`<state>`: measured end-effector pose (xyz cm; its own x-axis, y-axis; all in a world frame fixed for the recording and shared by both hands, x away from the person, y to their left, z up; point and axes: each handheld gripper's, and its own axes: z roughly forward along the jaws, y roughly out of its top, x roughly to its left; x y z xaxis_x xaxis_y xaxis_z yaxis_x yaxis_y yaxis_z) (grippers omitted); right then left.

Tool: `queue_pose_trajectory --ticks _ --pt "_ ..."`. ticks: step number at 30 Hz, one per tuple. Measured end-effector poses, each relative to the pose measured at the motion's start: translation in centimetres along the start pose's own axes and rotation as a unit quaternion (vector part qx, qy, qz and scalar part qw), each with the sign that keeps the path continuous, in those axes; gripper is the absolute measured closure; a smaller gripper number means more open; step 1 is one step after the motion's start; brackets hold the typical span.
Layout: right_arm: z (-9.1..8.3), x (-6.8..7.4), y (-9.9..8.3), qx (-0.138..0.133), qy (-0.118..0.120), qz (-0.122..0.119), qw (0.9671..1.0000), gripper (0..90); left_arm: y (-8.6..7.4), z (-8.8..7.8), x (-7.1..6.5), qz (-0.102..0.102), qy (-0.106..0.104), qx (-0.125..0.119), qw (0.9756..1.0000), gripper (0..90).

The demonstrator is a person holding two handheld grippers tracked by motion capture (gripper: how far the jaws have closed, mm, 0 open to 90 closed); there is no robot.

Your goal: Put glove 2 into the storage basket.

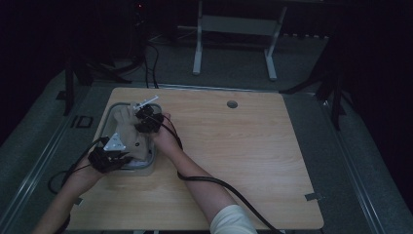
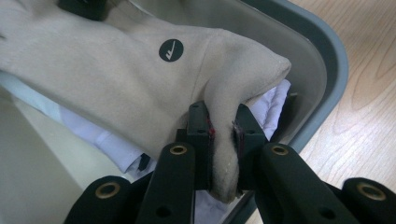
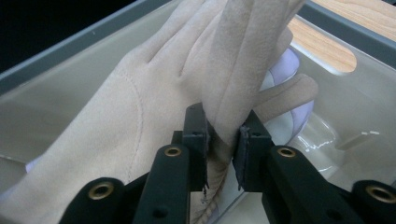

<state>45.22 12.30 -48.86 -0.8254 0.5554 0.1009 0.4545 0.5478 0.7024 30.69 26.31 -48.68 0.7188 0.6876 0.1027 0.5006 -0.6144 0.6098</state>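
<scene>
Left gripper [image 2: 223, 140] clamped on the cuff of the beige glove [image 2: 116, 79], right gripper [image 3: 223, 140] pinching its fingers. Glove stretched low over the grey bin [image 2: 327, 70], above white cloth [image 2: 275, 100]. Likely lowering step; next: release both grips inside.

glove [image 1: 130, 134] | beige suede, 1 black logo | stretched over bin [image 1: 150, 165]
</scene>
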Motion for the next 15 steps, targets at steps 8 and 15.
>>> queue_pose_trajectory --ticks 8,15 --pt "-1.1 -0.5 0.2 -0.001 -0.009 0.002 1.0 48.9 0.2 -0.6 0.1 -0.019 -0.013 -0.019 0.9995 60.6" --pt "-3.2 -0.9 0.4 -0.019 -0.003 0.007 0.9998 27.5 0.7 -2.3 0.5 -0.071 0.004 -0.08 0.9943 18.5"
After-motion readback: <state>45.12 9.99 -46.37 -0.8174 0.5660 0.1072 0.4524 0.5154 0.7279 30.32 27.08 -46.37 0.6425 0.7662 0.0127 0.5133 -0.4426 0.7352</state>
